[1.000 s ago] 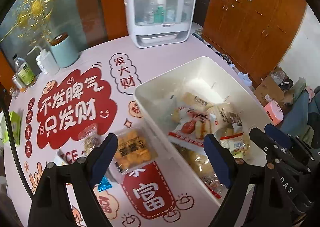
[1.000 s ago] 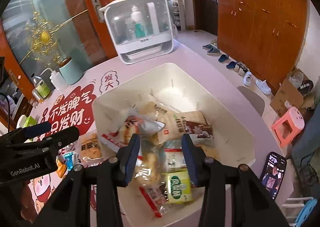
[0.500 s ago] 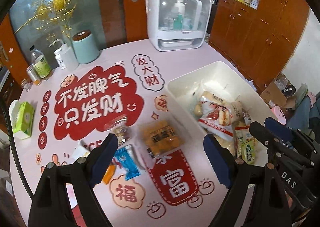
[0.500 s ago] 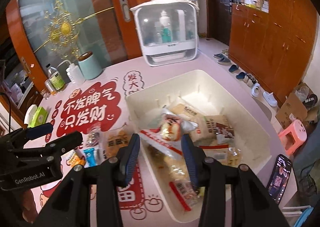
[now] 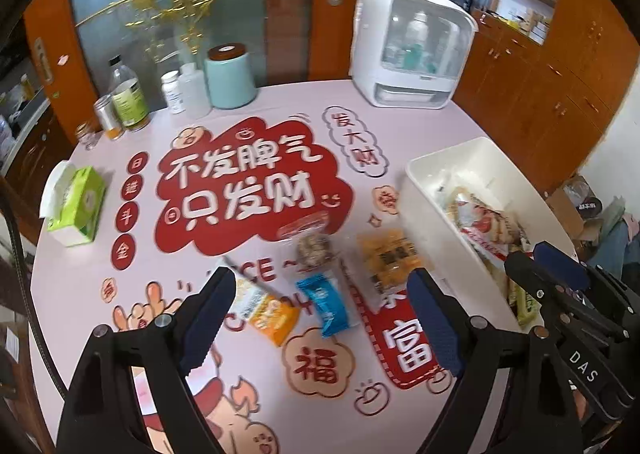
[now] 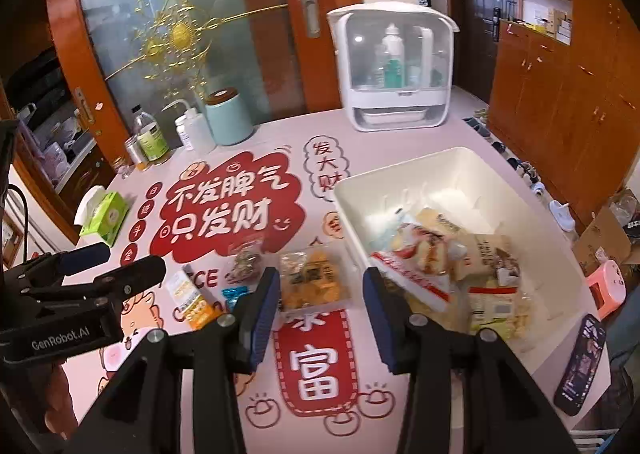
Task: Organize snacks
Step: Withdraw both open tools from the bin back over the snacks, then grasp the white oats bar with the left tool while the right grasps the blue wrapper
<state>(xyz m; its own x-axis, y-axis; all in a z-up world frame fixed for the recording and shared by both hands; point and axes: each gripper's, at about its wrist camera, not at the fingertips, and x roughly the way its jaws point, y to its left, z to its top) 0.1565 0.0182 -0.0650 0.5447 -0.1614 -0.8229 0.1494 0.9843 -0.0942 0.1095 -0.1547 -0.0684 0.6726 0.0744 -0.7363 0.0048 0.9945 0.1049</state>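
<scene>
Several loose snacks lie on the pink table mat: a clear pack of yellow cookies [image 5: 390, 258] [image 6: 312, 282], a round brown snack in a clear wrapper [image 5: 314, 248] [image 6: 246, 258], a blue packet [image 5: 328, 302] [image 6: 234, 294] and an orange-and-white packet [image 5: 266, 306] [image 6: 192, 298]. To their right, a white bin [image 5: 440, 230] [image 6: 352, 222] holds several snack bags. My left gripper [image 5: 320, 318] [image 6: 112, 266] hovers wide open above the loose snacks. My right gripper [image 6: 320, 314] [image 5: 560, 282] hangs over the cookie pack and the bin's left wall, its jaws narrower but apart and empty.
At the back stand a white cabinet with a clear door [image 5: 412, 54], a teal canister [image 5: 230, 78] and some bottles [image 5: 128, 94]. A green tissue box [image 5: 76, 206] lies far left. A phone [image 6: 580, 366] rests by the table's right edge, and a pink stool [image 6: 608, 286] stands beyond.
Both grippers have drawn away from the bin to the left. The bin has slid right in both views, and the loose snacks on the mat have come into sight. Neither gripper's opening has changed.
</scene>
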